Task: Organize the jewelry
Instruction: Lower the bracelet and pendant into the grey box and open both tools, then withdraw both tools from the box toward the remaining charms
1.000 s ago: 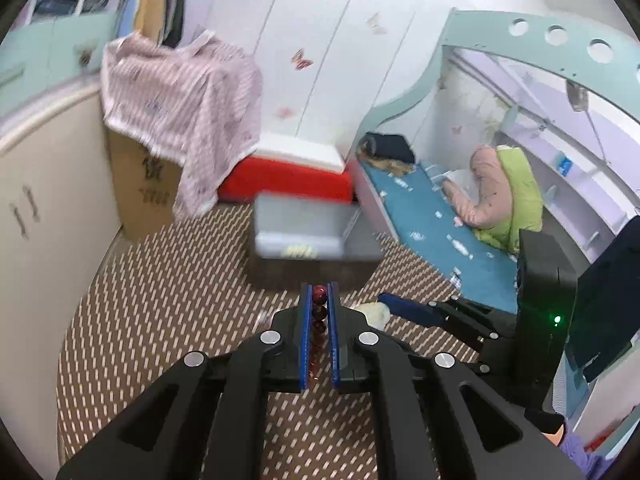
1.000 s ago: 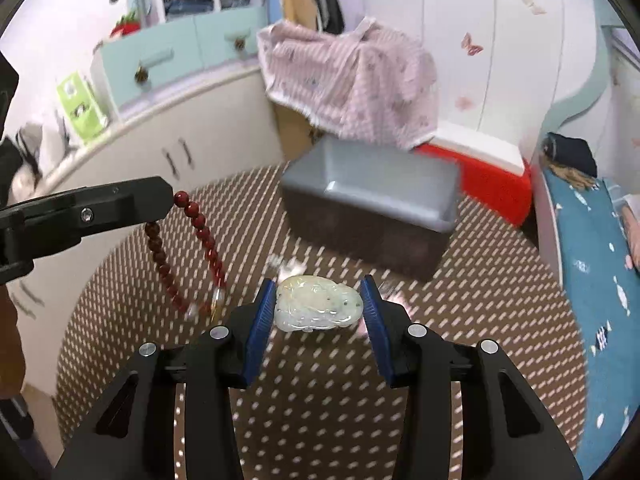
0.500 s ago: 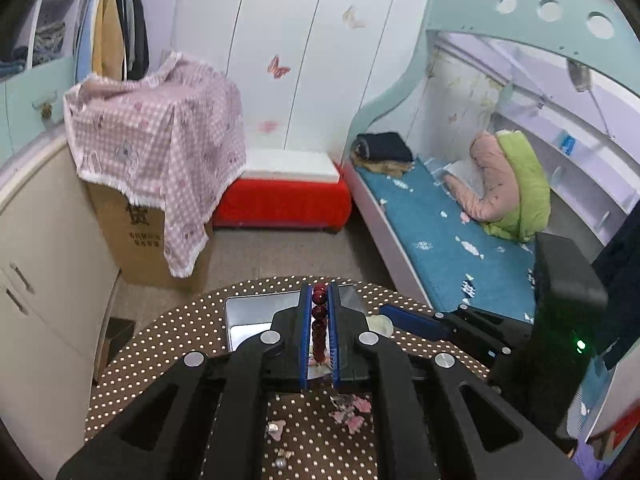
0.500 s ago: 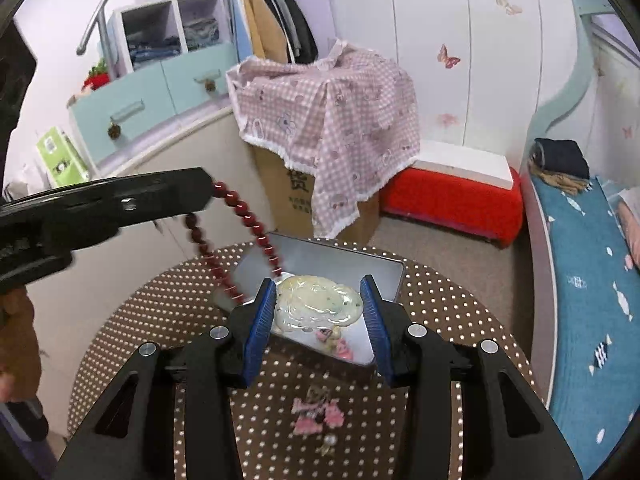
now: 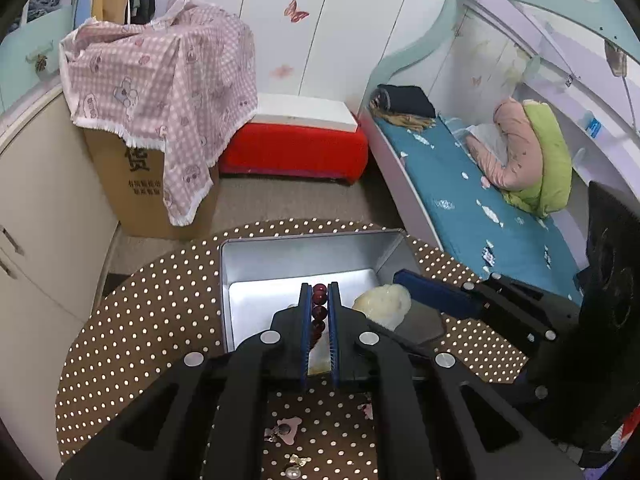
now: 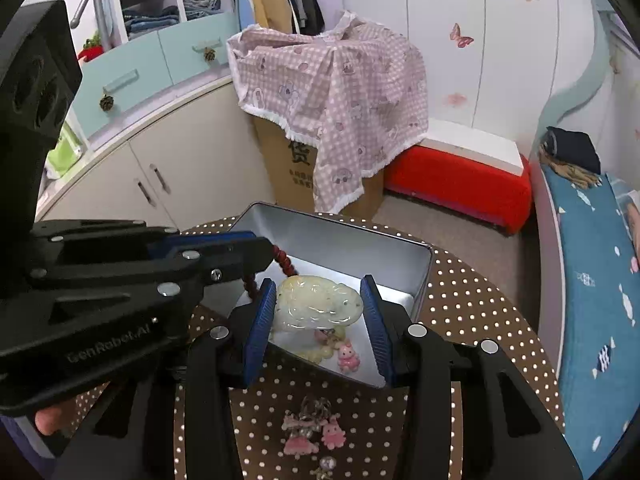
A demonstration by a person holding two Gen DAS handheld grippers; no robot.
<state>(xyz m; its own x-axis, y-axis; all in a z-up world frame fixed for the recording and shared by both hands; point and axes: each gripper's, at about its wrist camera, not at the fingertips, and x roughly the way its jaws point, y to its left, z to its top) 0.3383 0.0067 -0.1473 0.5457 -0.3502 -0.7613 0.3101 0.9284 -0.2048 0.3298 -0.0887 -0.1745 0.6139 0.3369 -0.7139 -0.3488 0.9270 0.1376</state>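
Note:
My left gripper point(image 5: 320, 292) is shut on a dark red bead bracelet point(image 5: 319, 312) and holds it over the open silver tin box point(image 5: 304, 256). In the right wrist view the left gripper point(image 6: 266, 250) comes in from the left with the bracelet point(image 6: 285, 265) hanging into the box point(image 6: 420, 276). My right gripper point(image 6: 320, 308) is shut on a pale carved jade pendant point(image 6: 320, 307), held over the box; the pendant also shows in the left wrist view point(image 5: 382, 304). A small pink charm point(image 6: 347, 356) lies inside the box.
The box stands on a round brown polka-dot table point(image 5: 152, 320). Pink charms point(image 6: 308, 436) and a small bead piece point(image 5: 294, 466) lie on the table in front of the box. Beyond the table are a cloth-draped carton point(image 5: 160, 120), a red bench point(image 5: 292, 148) and a bed point(image 5: 480, 200).
Both grippers have risen and now look down into the box. The bracelet and the pendant have moved from in front of the box to over its inside.

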